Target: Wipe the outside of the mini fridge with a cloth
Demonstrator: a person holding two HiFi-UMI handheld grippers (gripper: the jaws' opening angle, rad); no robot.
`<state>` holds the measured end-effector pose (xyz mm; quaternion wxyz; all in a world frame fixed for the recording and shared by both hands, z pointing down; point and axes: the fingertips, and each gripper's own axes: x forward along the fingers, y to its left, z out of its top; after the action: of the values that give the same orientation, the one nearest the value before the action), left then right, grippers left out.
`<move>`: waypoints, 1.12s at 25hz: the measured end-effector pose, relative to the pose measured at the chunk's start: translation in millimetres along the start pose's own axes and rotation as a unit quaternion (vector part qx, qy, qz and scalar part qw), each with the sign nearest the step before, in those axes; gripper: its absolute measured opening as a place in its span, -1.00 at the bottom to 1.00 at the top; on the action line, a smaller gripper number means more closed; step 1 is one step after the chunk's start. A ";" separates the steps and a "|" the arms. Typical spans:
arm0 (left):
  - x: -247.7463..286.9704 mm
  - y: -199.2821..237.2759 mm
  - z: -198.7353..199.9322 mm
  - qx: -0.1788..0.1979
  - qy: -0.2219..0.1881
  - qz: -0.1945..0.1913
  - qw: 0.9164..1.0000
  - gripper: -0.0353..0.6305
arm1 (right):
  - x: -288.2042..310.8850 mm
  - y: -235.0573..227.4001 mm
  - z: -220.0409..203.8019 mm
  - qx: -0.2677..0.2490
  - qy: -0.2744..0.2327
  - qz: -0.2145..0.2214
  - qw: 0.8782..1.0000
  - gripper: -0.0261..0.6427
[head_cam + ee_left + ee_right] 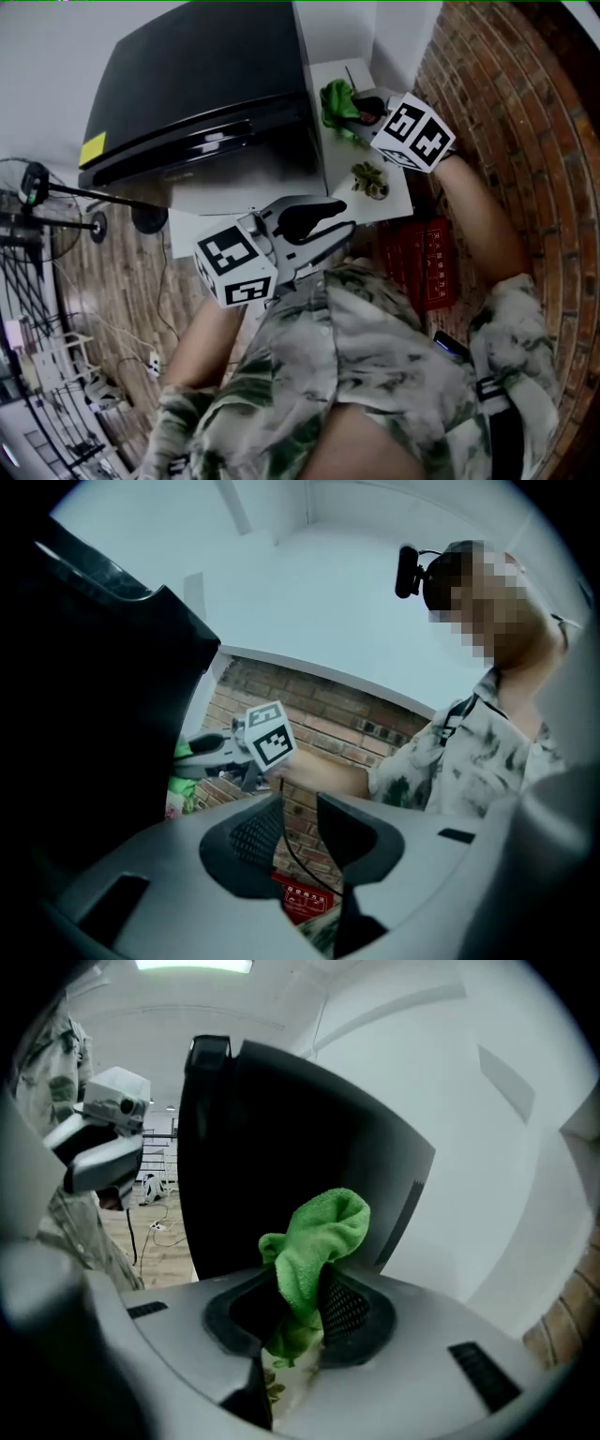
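You have one black mini fridge [197, 75], one green cloth [333, 98] and two grippers to work with. Your right gripper [352, 111] is clamped on the cloth: in the right gripper view both jaws press the green fold [319, 1237] between their pads, with a bunch standing up above them and a tail hanging below. The cloth sits just beside the fridge's right side, over the white stand [398, 199] that carries the fridge. In that same view the dark side of the fridge [253, 1147] fills the space behind the cloth, but you cannot tell whether cloth and fridge touch. Your left gripper [345, 218] is held lower, near your chest, in front of the fridge. Its jaws stand apart with nothing between them, and through the gap in the left gripper view [300, 827] only brick, a thin cable and one red box [305, 899] show. That box lies on the brick floor [525, 122] by your right arm, and its contents cannot be made out. One small leafy green item [370, 180] lies on the stand near the cloth.
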<state>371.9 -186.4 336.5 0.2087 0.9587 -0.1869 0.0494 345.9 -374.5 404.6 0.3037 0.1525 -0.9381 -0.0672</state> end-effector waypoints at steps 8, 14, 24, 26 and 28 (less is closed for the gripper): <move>1.2 -4.0 -3.0 0.005 0.007 -0.026 1.000 -0.53 | -52.7 11.3 71.5 -0.040 -0.030 -0.003 0.999 -0.61; -3.1 -7.6 -9.7 0.000 0.010 -0.033 0.999 -0.53 | -32.8 28.6 57.6 -0.043 -0.012 0.008 0.999 -0.61; -9.4 -2.2 -22.3 -0.015 0.019 -0.020 1.000 -0.53 | 17.6 58.3 -20.7 -0.026 0.047 0.040 0.998 -0.61; -9.6 -0.9 -23.2 -0.017 0.019 -0.015 1.000 -0.53 | 27.7 64.1 -37.0 -0.029 0.059 0.046 0.997 -0.61; -9.4 -0.1 -23.5 -0.018 0.019 -0.010 1.000 -0.53 | 38.3 70.5 -54.8 -0.031 0.073 0.053 0.995 -0.61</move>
<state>362.8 -173.3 356.1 0.2299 0.9556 -0.1737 0.0620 331.5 -322.2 485.3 0.3790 0.0972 -0.9177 -0.0691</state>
